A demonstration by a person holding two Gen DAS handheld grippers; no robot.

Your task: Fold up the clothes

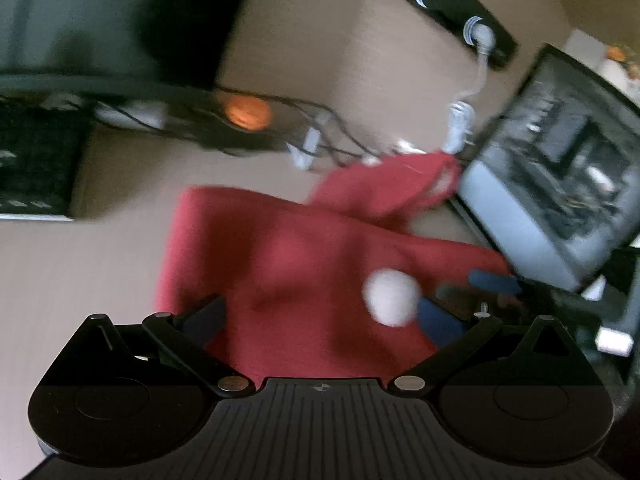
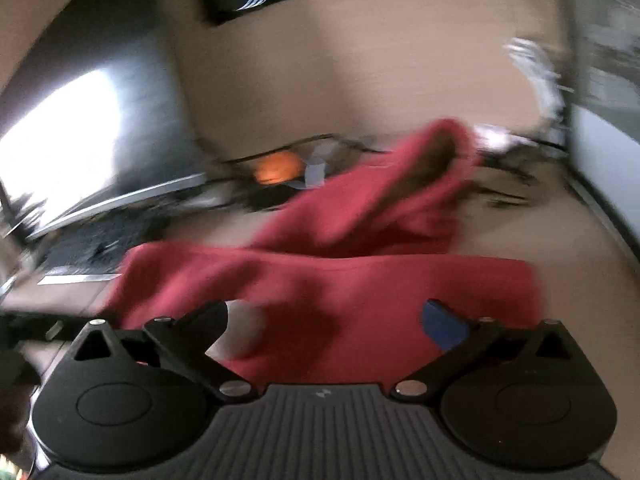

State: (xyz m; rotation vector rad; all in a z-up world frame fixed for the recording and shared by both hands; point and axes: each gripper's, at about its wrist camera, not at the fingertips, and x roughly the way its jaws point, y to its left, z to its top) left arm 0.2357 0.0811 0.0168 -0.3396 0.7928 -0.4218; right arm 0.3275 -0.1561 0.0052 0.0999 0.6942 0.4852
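A red garment (image 1: 304, 256) lies crumpled on the tan table (image 1: 80, 272), one sleeve or hood part (image 1: 384, 188) reaching toward the back right. It bears a white round patch (image 1: 392, 298). My left gripper (image 1: 320, 320) hovers over its near part, jaws wide open, nothing pinched. In the right wrist view the same garment (image 2: 360, 280) spreads below my right gripper (image 2: 328, 320), also wide open and holding nothing. Blue fingers (image 1: 494, 282) of the right gripper show at the garment's right edge in the left wrist view. Both views are blurred.
A monitor (image 1: 560, 184) stands at the right and a black keyboard (image 1: 36, 168) at the left. At the back lie tangled cables, an orange object (image 1: 246, 114), a white plug (image 1: 460, 120) and a black power strip (image 1: 460, 4). A bright screen (image 2: 80, 140) sits left.
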